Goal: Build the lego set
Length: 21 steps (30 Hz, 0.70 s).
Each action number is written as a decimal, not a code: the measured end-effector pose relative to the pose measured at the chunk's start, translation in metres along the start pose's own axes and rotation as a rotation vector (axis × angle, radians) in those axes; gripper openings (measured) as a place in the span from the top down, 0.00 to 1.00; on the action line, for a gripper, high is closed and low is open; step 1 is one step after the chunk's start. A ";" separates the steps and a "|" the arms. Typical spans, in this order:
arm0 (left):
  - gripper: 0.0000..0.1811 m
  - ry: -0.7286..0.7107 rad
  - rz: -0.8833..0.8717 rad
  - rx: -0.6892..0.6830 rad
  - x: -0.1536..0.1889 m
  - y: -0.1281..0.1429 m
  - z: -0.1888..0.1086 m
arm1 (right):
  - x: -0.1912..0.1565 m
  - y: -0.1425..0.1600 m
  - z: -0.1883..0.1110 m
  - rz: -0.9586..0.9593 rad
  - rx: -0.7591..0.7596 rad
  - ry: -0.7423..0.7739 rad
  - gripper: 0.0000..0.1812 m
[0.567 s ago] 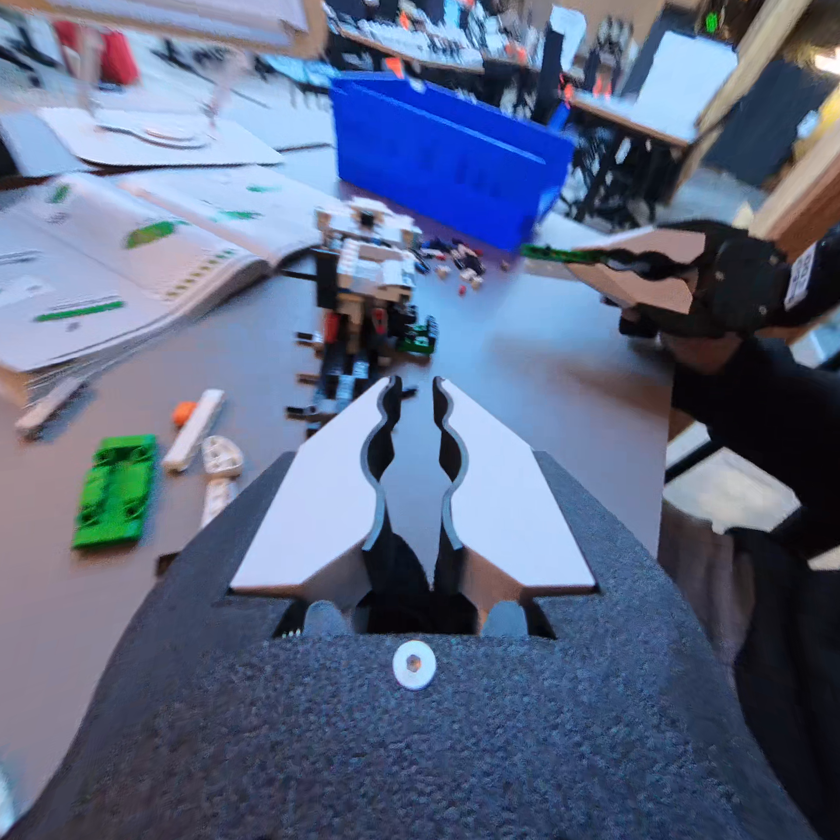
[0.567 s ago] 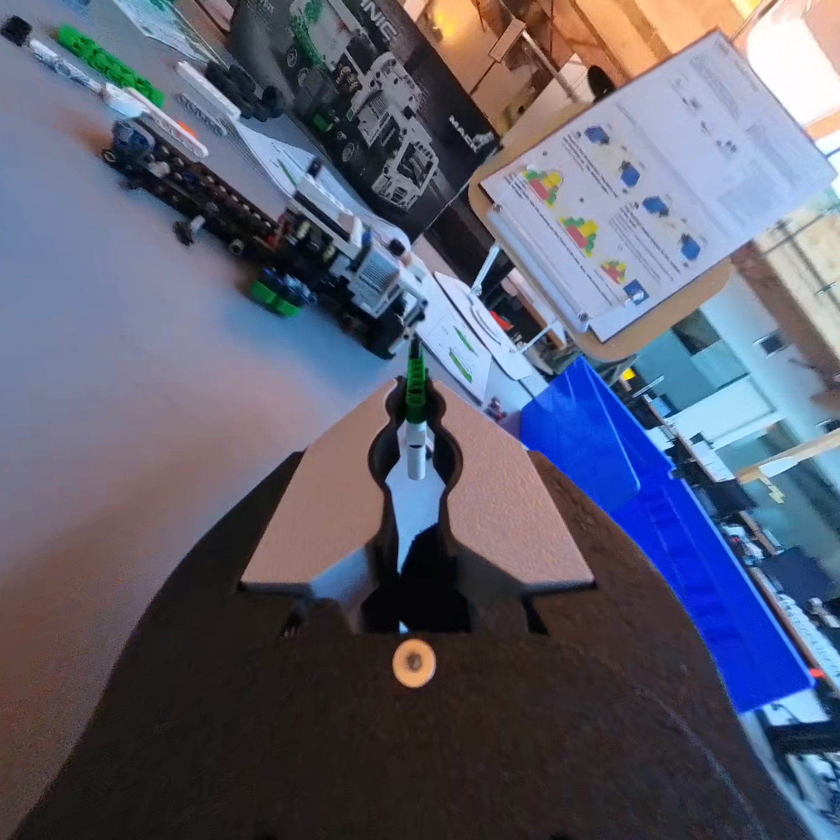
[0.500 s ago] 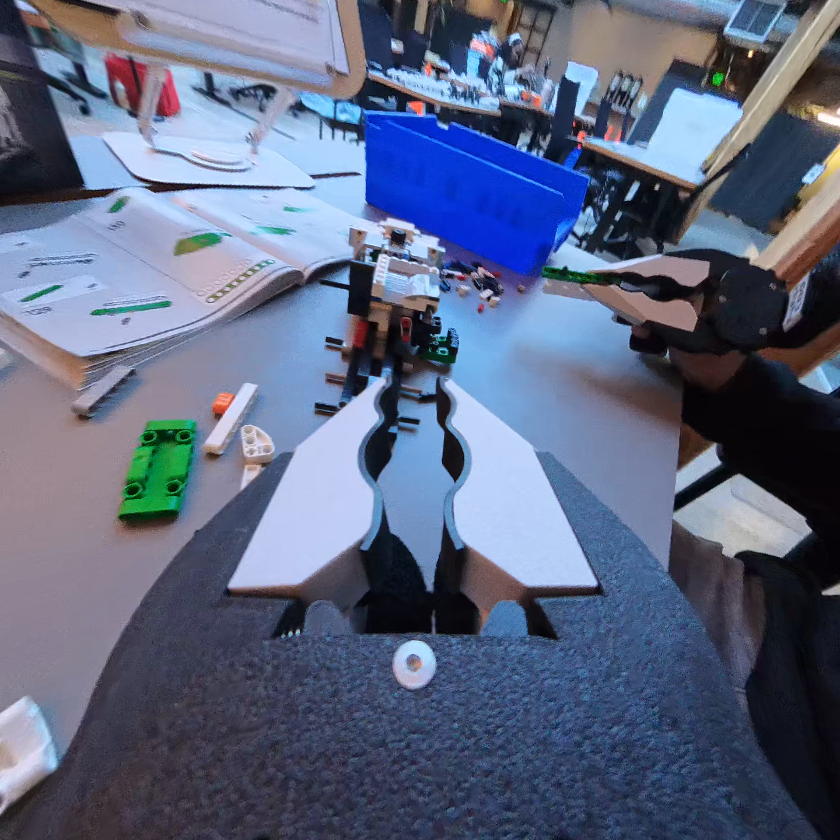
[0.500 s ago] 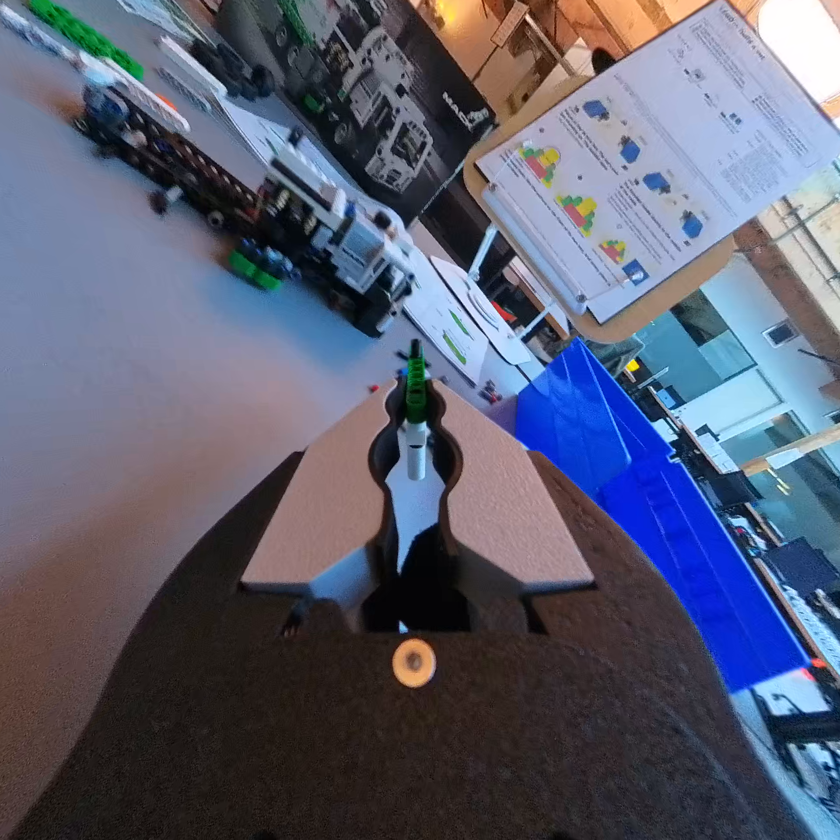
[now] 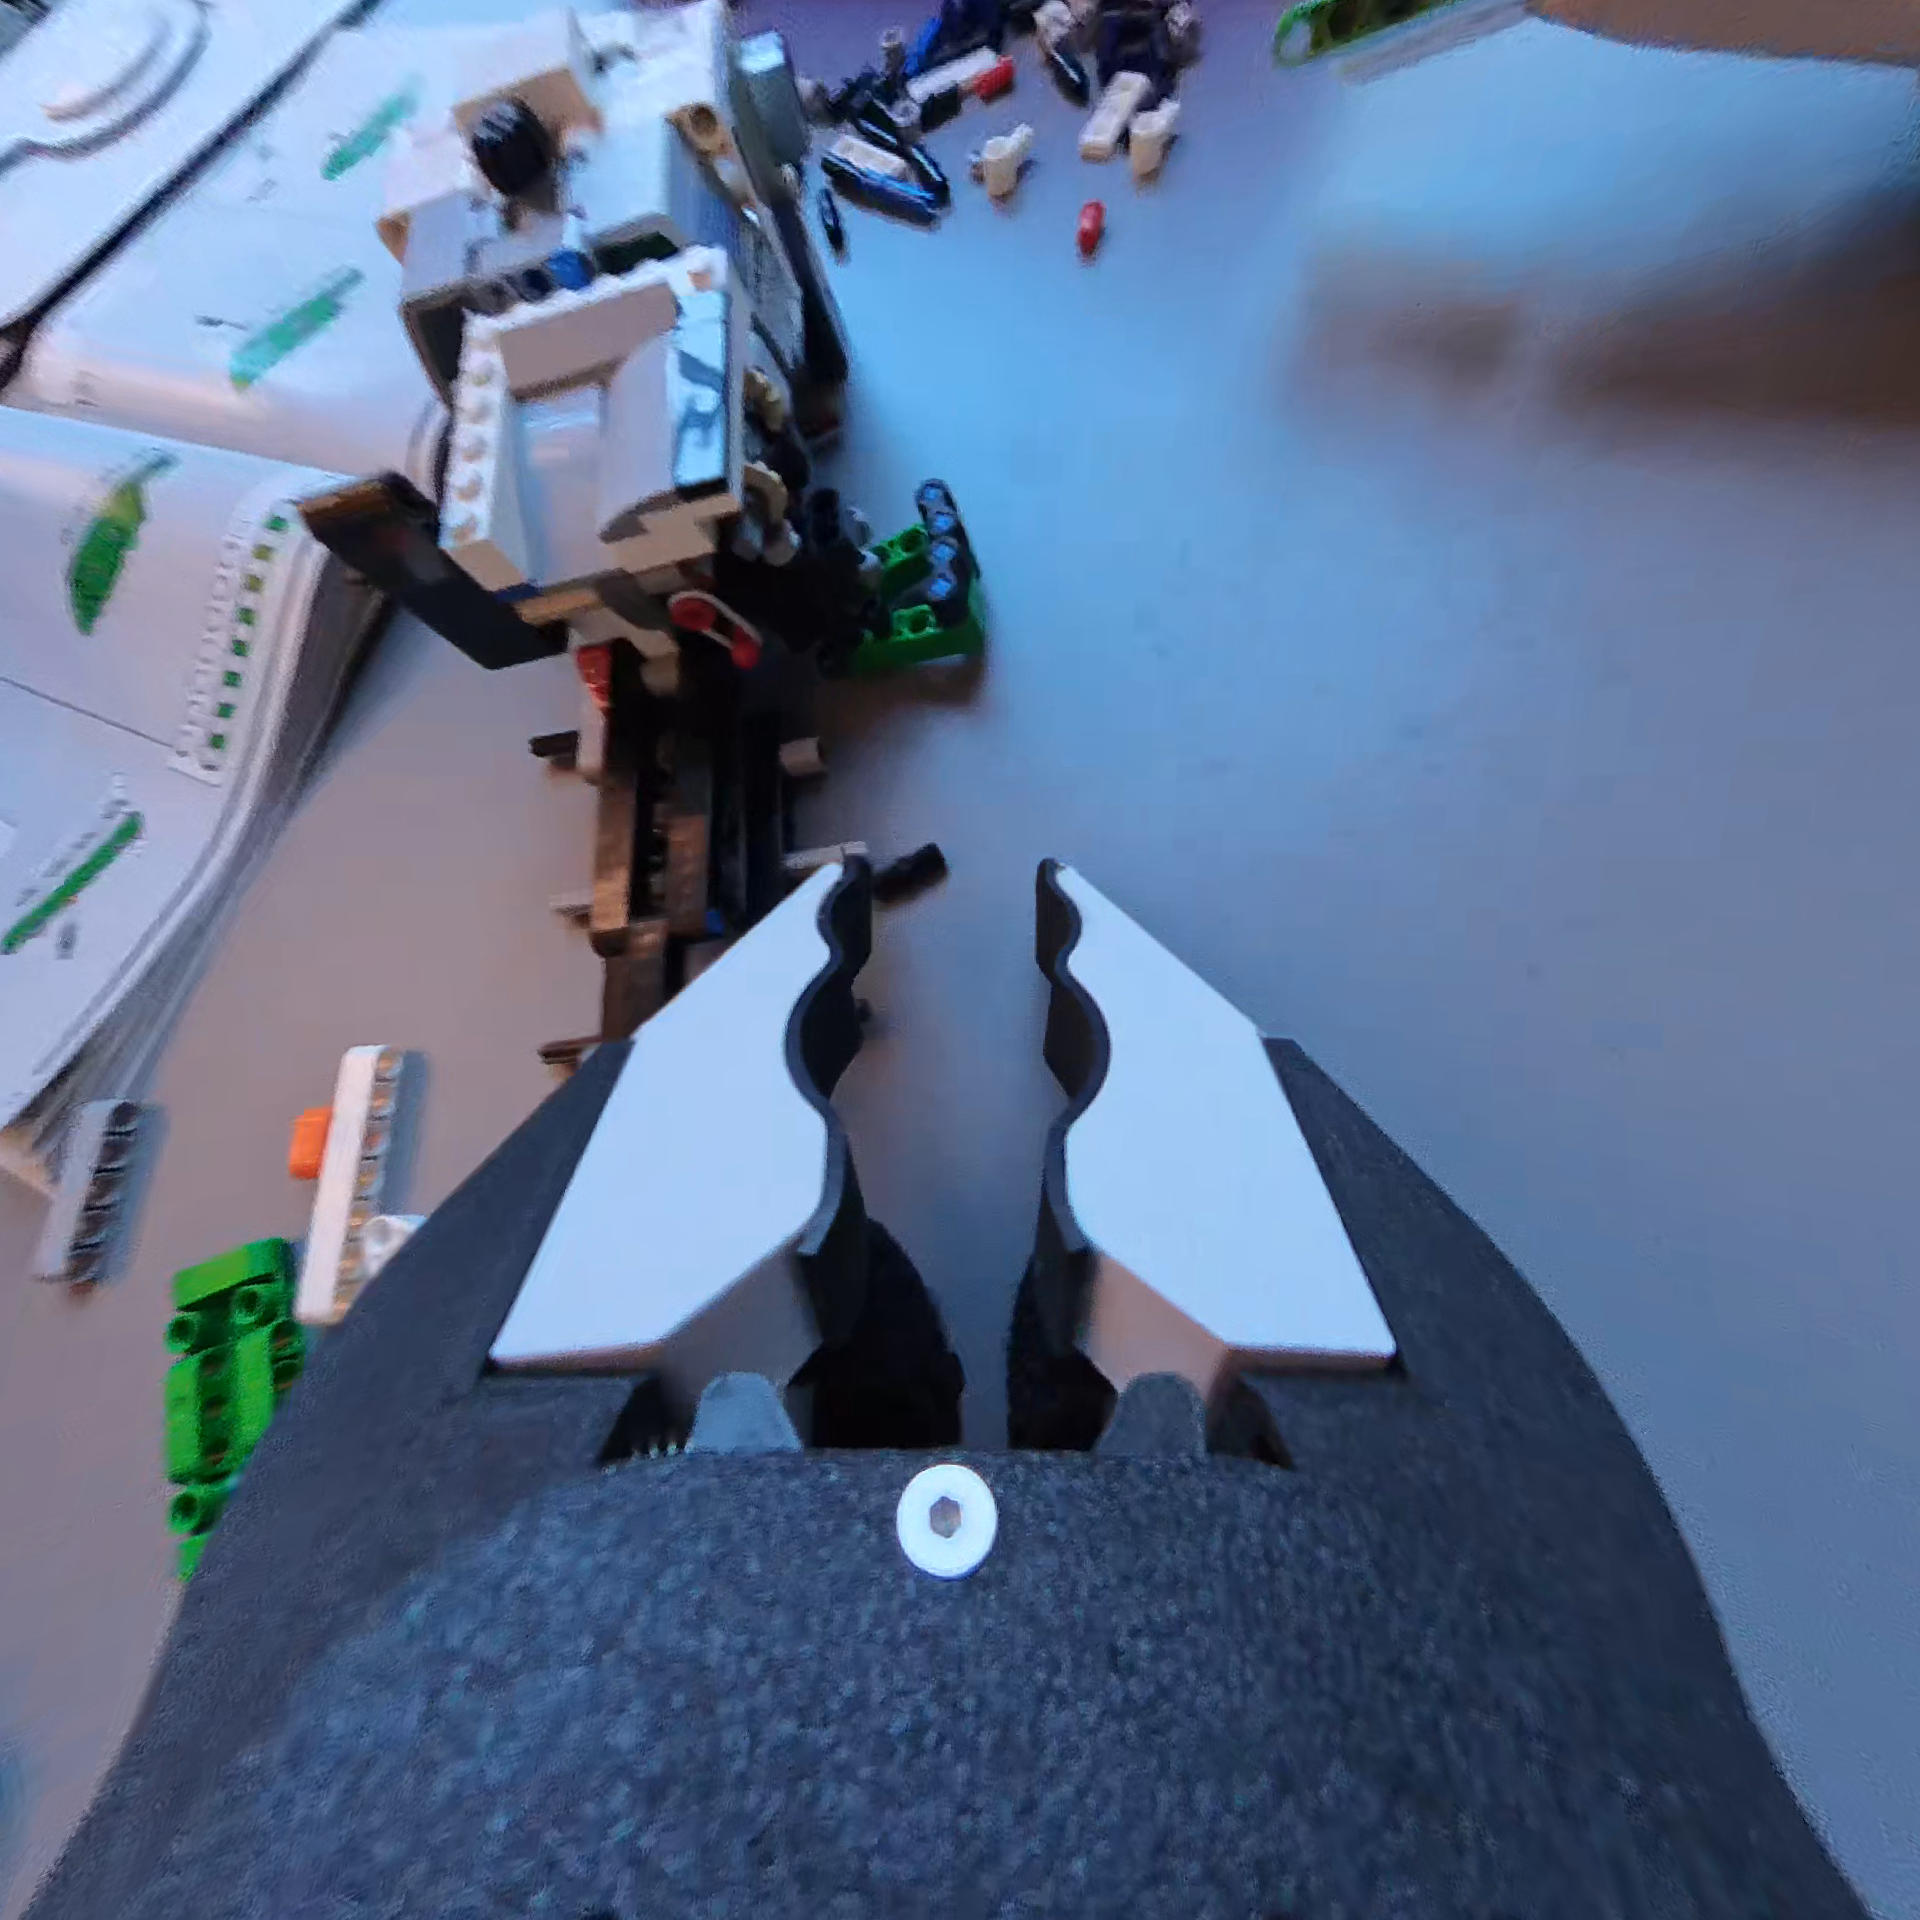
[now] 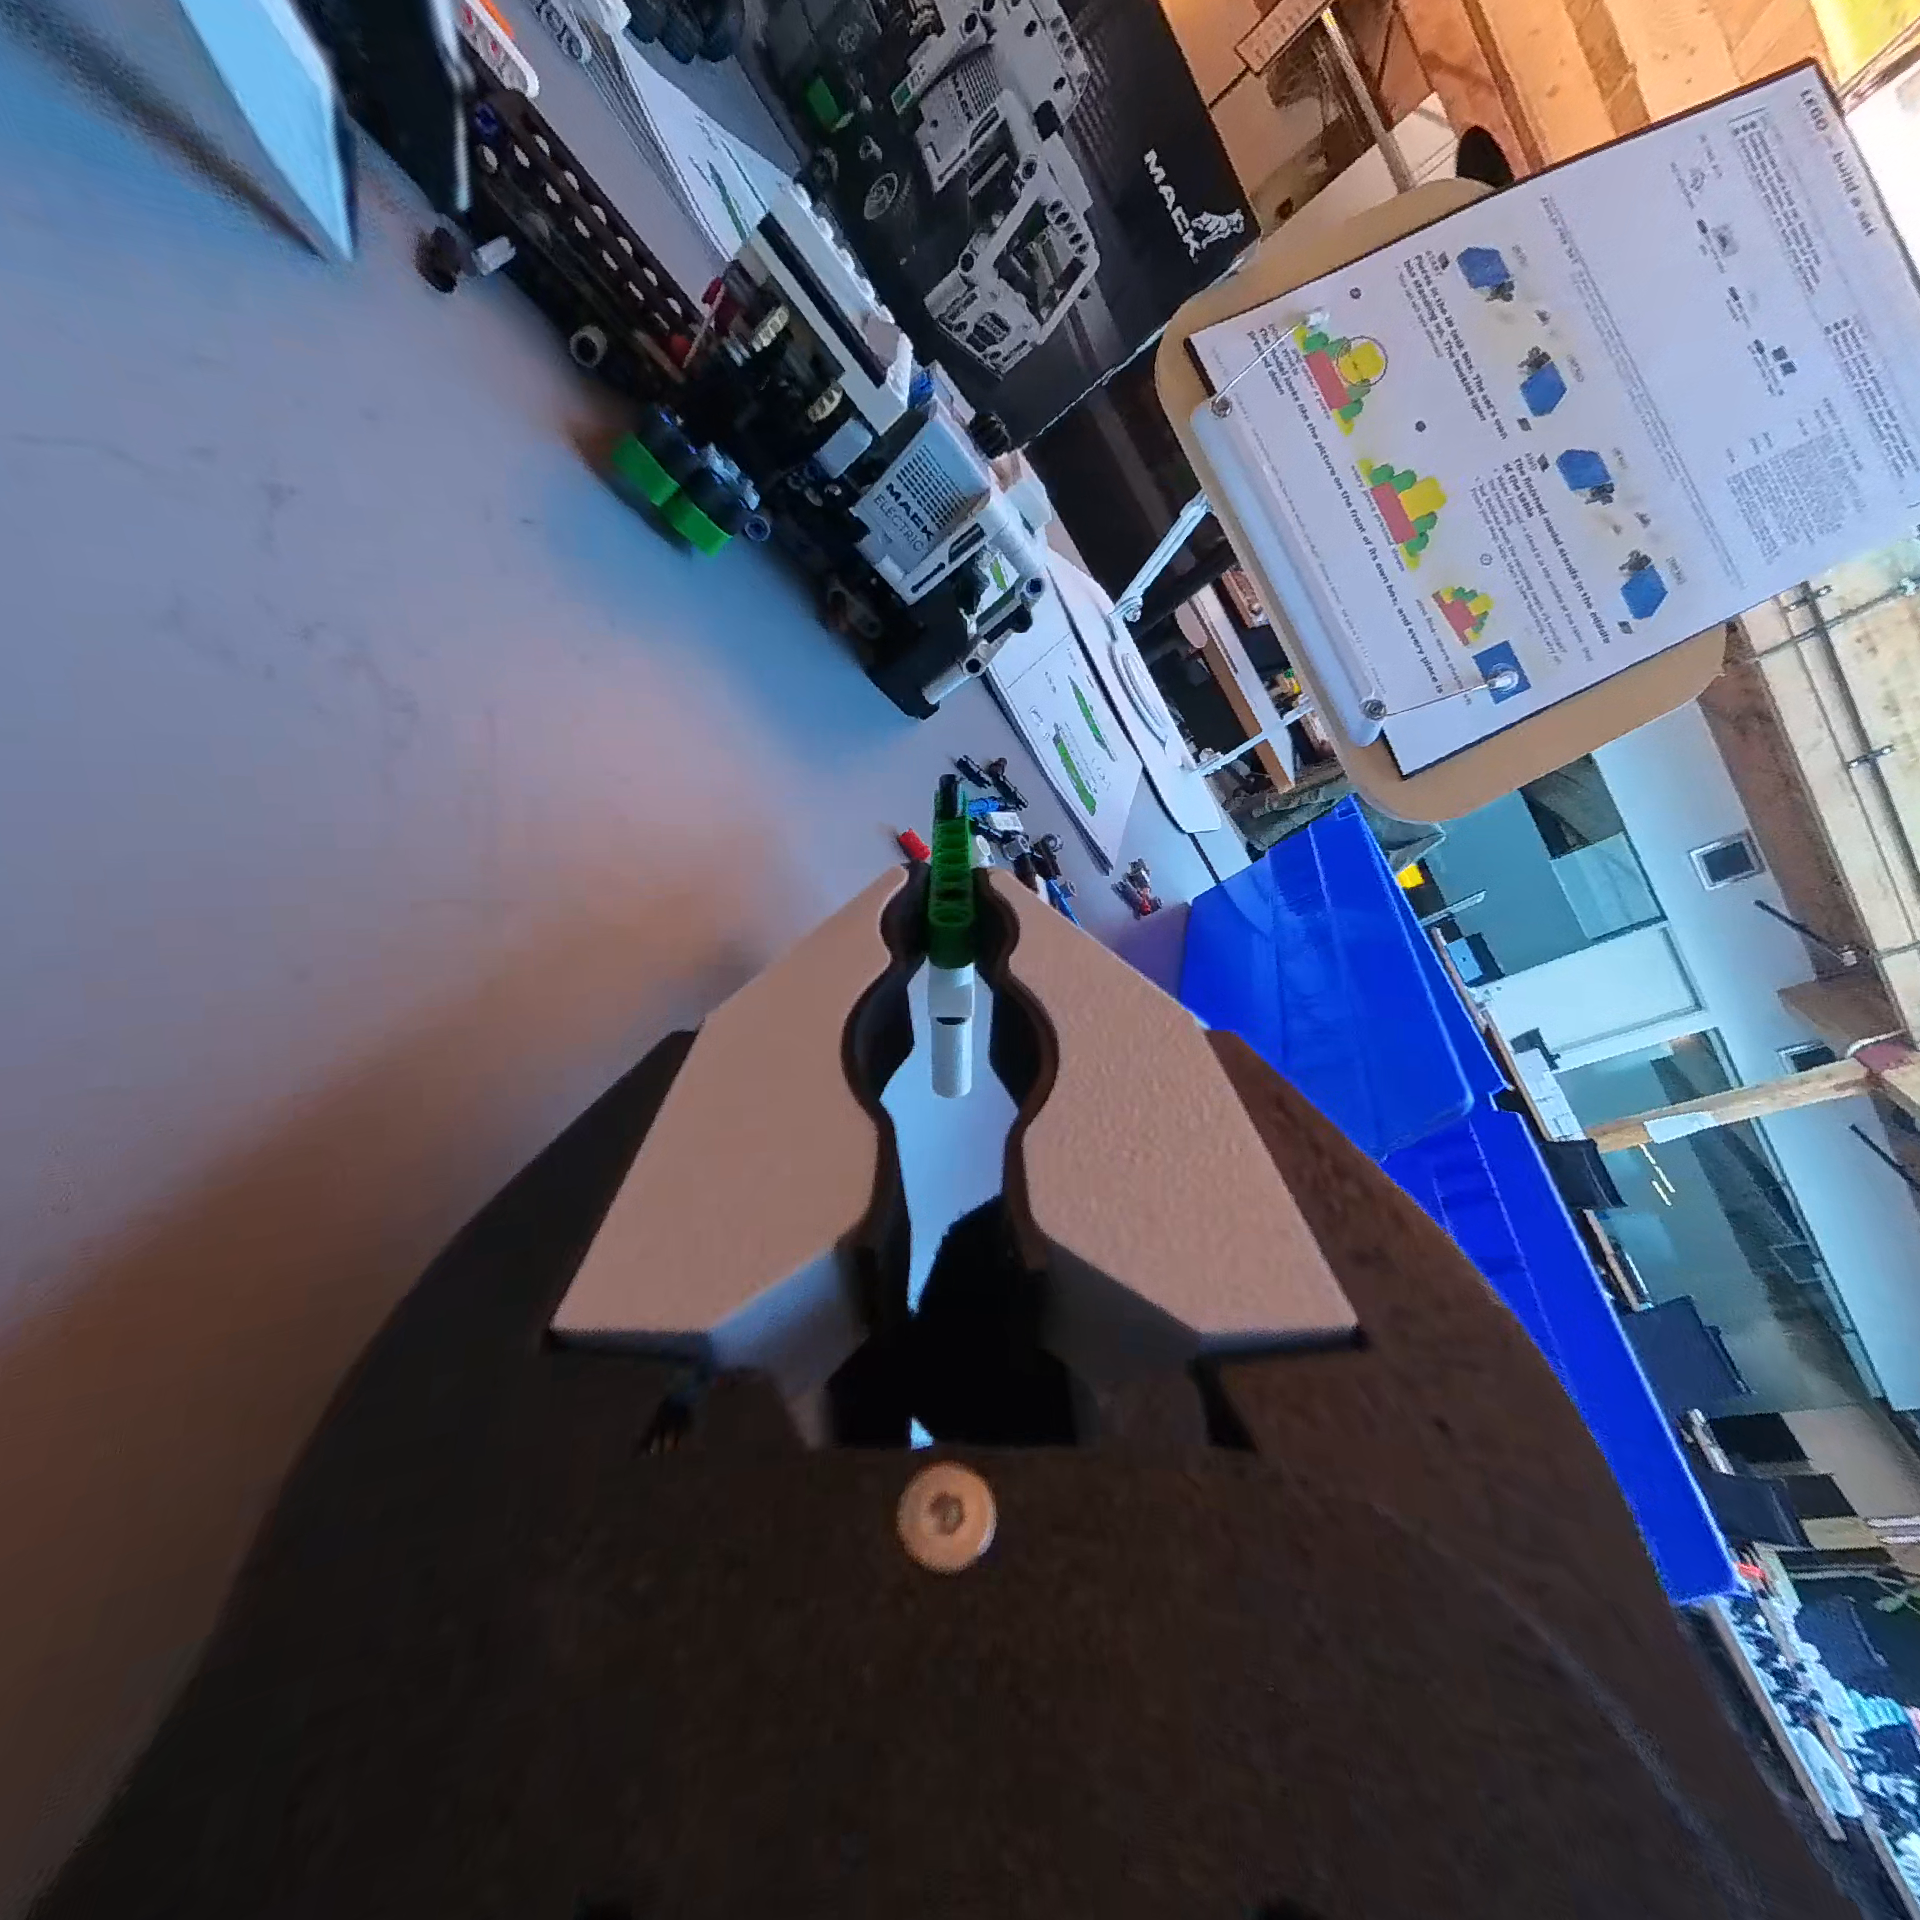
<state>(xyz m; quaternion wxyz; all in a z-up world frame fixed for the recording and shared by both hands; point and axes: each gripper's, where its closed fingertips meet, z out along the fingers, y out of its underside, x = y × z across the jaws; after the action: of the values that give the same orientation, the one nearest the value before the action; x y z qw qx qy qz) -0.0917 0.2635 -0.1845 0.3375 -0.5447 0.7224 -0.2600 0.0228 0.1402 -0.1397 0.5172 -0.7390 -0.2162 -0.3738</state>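
Note:
The half-built white and black lego truck lies on the grey table, its black chassis running toward my left gripper. That gripper is open and empty, just right of the chassis end, above a small black pin. My right gripper is shut on a green lego beam with a white piece behind it. The truck also shows in the right wrist view. The green beam's tip shows at the top of the left wrist view.
An open instruction book lies left of the truck. Loose pieces: a white beam, a green plate, a grey beam, small parts. A blue bin, a set box and a clipboard stand stand beyond. Left tips to right tips: about 20 cm. To the green plate: left tips about 15 cm, right tips about 35 cm.
My left gripper has moved forward and tipped down toward the truck's chassis, and its jaws have opened wider. My right gripper, still holding the green beam, has shifted along the table.

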 end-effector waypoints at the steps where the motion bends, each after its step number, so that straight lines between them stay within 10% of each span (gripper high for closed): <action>1: 0.83 -0.012 -0.003 0.013 -0.003 -0.003 0.000 | 0.000 -0.001 0.000 0.004 0.005 -0.004 0.96; 21: 0.85 0.131 -0.177 -0.021 0.004 -0.001 -0.003 | -0.007 0.000 0.002 0.022 0.007 -0.066 0.96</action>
<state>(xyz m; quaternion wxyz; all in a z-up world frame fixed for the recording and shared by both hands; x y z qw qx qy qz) -0.0938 0.2593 -0.1825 0.2595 -0.5916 0.6946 -0.3165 0.0187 0.1424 -0.1456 0.5165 -0.7514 -0.2262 -0.3428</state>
